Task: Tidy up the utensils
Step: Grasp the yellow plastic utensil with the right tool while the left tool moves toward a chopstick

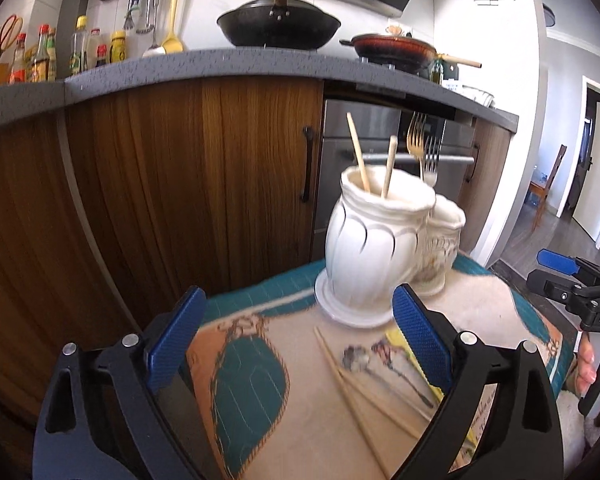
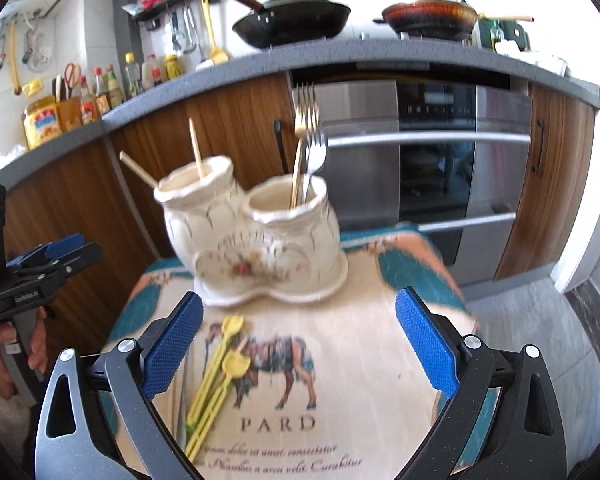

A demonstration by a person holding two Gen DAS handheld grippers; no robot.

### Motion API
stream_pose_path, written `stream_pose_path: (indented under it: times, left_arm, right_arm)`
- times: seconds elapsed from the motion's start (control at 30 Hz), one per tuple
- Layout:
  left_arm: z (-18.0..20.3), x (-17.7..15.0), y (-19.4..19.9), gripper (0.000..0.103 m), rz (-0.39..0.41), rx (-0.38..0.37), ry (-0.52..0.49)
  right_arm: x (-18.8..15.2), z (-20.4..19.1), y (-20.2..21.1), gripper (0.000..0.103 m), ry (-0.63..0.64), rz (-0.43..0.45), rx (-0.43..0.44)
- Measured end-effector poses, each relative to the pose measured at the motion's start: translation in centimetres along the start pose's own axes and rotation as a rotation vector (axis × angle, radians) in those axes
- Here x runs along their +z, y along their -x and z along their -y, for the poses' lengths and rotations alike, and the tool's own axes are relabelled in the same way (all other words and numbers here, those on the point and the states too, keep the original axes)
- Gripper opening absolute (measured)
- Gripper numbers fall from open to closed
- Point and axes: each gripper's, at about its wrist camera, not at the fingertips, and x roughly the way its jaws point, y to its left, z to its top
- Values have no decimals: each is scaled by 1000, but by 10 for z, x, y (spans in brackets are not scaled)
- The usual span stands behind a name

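Note:
A white ceramic double-pot holder [image 1: 374, 248] [image 2: 256, 240] stands at the far side of a small cloth-covered table [image 2: 364, 344]. One pot holds two chopsticks [image 1: 358, 154] [image 2: 196, 148], the other a gold fork and a silver fork [image 2: 306, 140] [image 1: 418, 140]. On the cloth lie loose chopsticks [image 1: 360, 396], metal spoons [image 1: 388, 372] and yellow plastic spoons [image 2: 220, 372]. My left gripper [image 1: 300, 344] is open and empty above the loose utensils. My right gripper [image 2: 300, 344] is open and empty above the cloth, right of the yellow spoons.
Wooden cabinets [image 1: 180, 184] and a steel oven [image 2: 432, 168] stand close behind the table. The grey counter [image 1: 220, 68] above carries woks and bottles. The right gripper shows at the right edge of the left view [image 1: 572, 288]; the left gripper at the left edge of the right view [image 2: 44, 268].

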Motion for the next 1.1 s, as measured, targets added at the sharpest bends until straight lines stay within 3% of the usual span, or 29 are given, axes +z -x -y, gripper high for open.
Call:
stream_pose_path:
  times: [0.33, 0.73, 0.83, 0.9, 1.1]
  left_arm:
    - [11, -44, -23, 93, -160, -16, -2]
    - [17, -71, -41, 92, -268, -35, -2]
    - [20, -75, -45, 88, -287, -45, -16]
    - [23, -77, -47, 84, -300, -54, -24]
    - [33, -83, -53, 64, -328, -78, -51]
  right_arm:
    - [-46, -13, -25, 96, 40, -187, 9]
    - [-62, -23, -39, 94, 29, -256, 42]
    - [-63, -27, -43, 79, 25, -274, 64]
    - [-63, -31, -47, 63, 27, -290, 82]
    - [-65, -45, -59, 30, 41, -337, 125]
